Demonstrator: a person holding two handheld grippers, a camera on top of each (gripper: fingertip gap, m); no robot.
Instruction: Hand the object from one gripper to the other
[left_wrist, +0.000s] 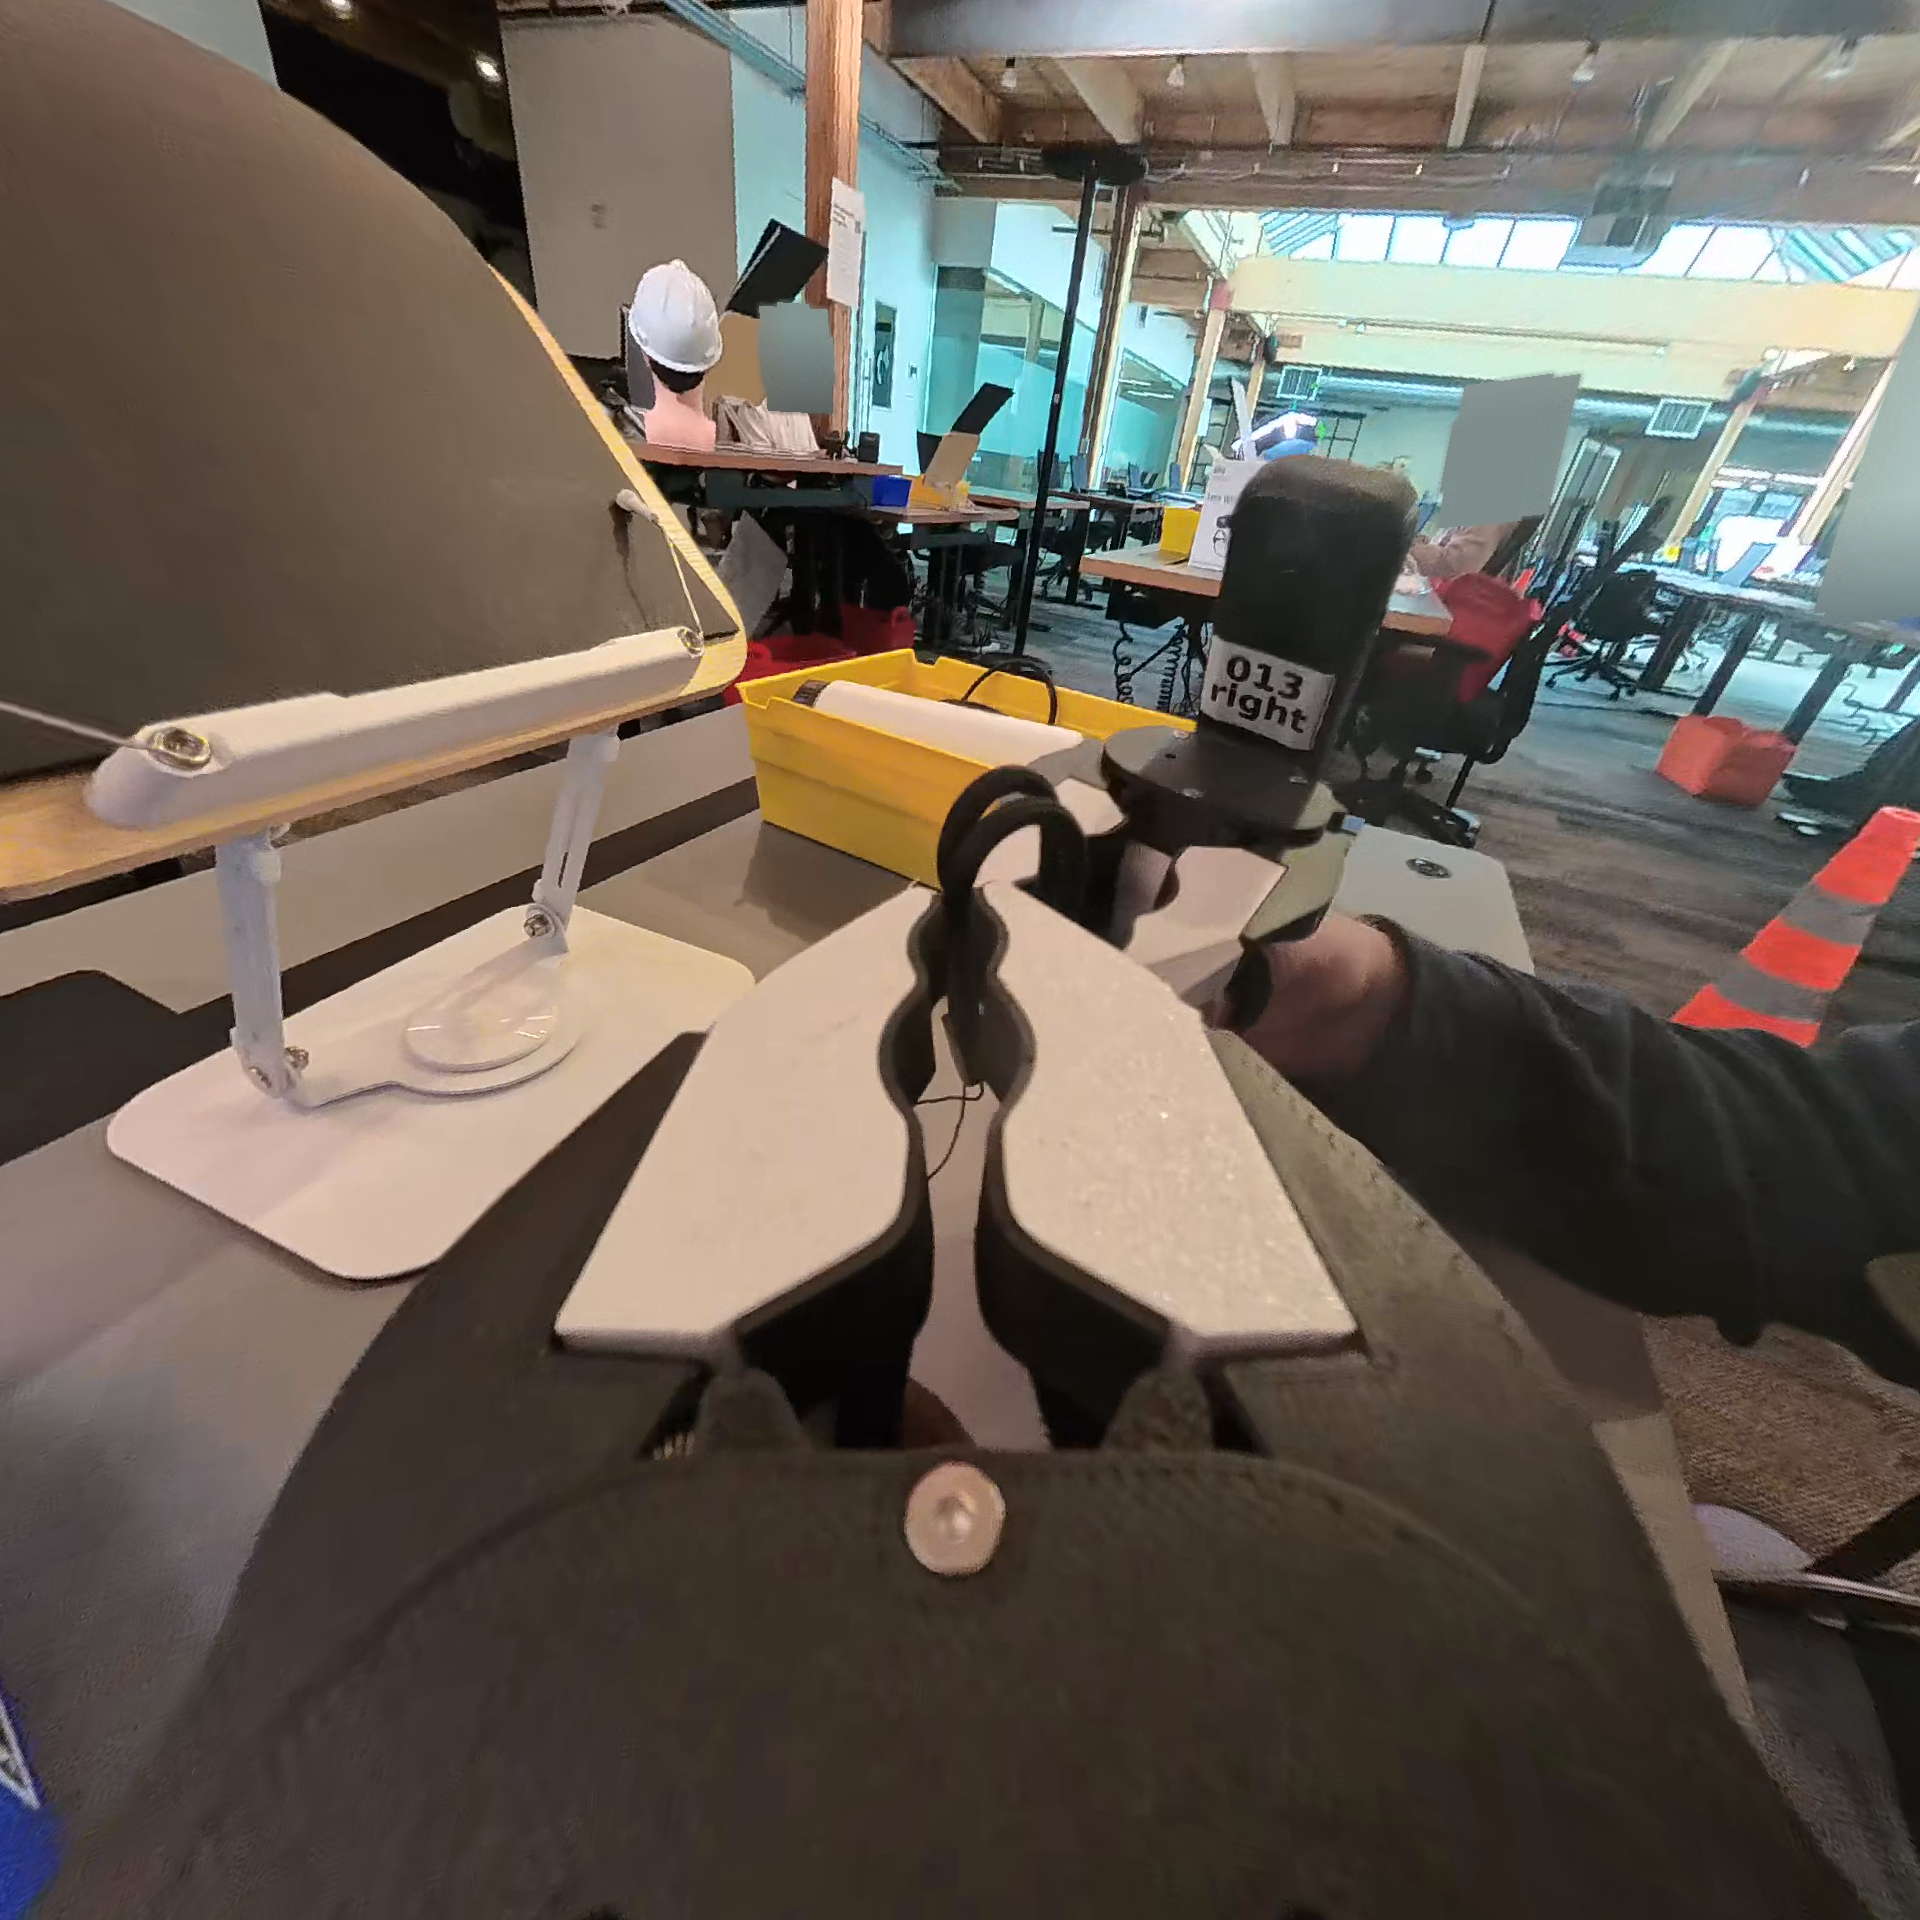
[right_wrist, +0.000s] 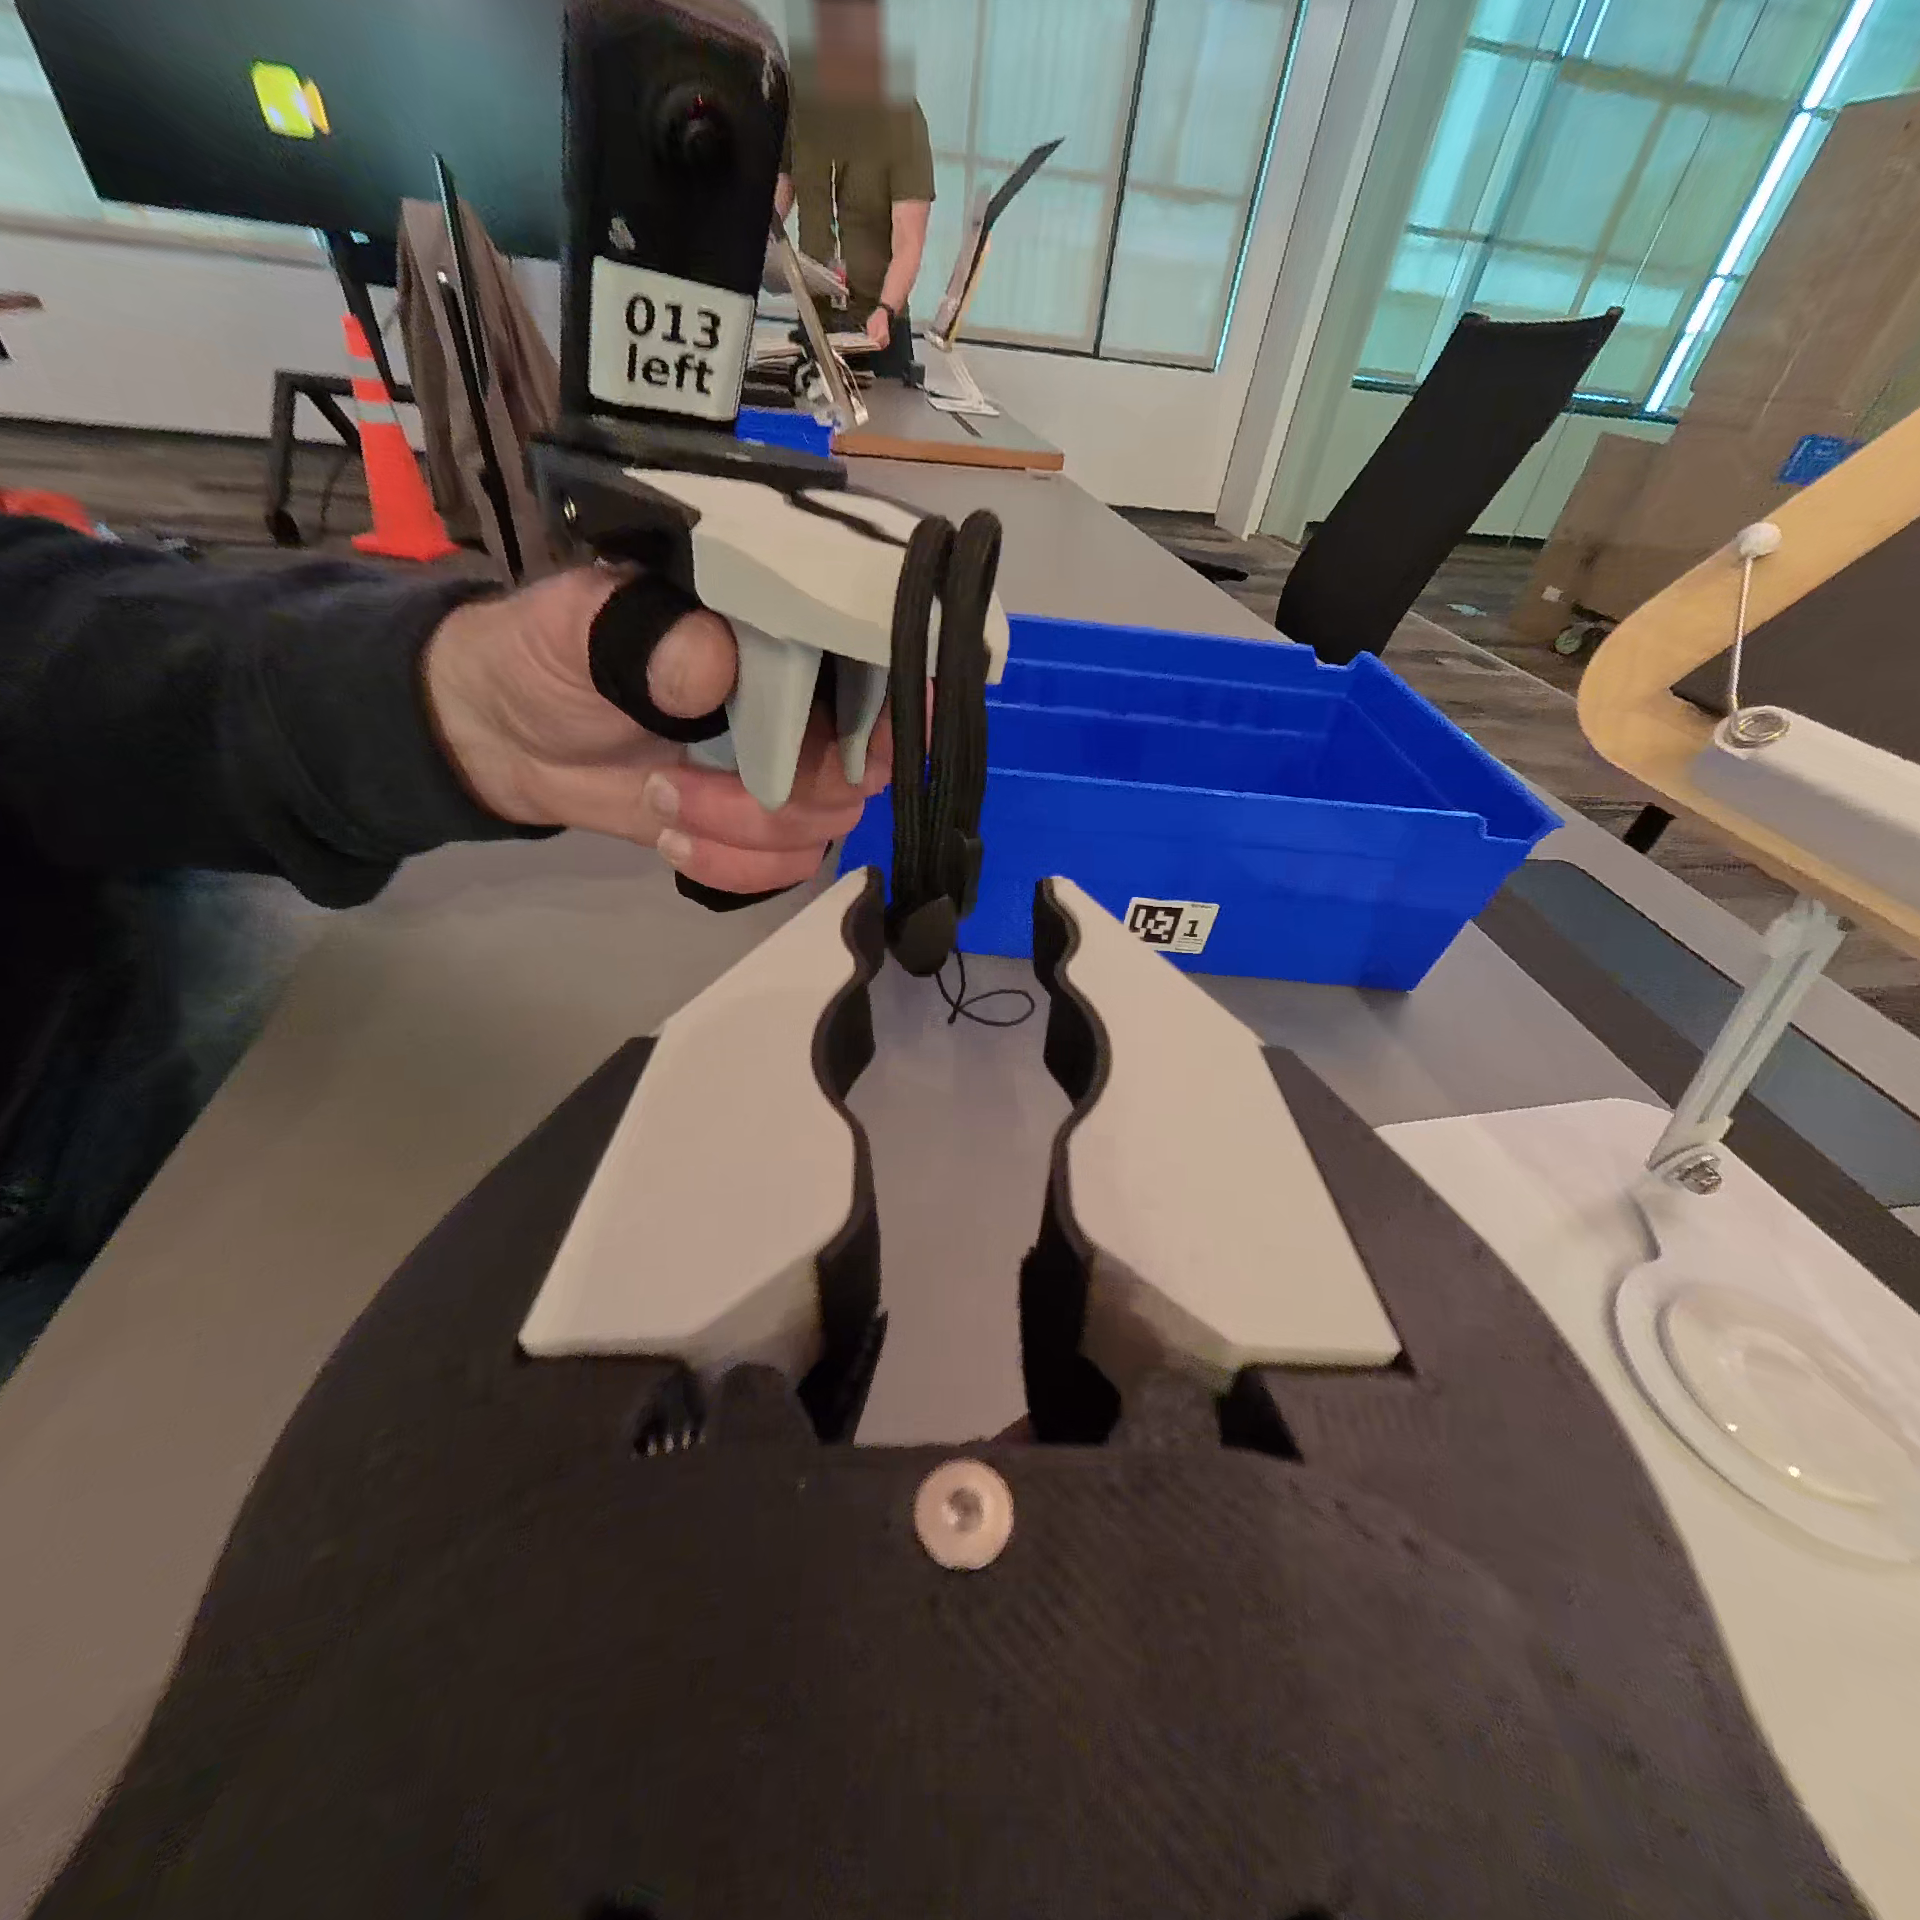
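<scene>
Left wrist view: left gripper jaws clamp black cord loop; right gripper jaws wide, bracketing its lower end.

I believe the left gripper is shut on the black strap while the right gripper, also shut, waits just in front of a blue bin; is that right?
Not quite: the right gripper is open, not shut. The right wrist view shows a clear gap between its fingers, with the black strap hanging at their tips. The rest holds: the left gripper is shut on the strap, and the blue bin sits just beyond.
</scene>
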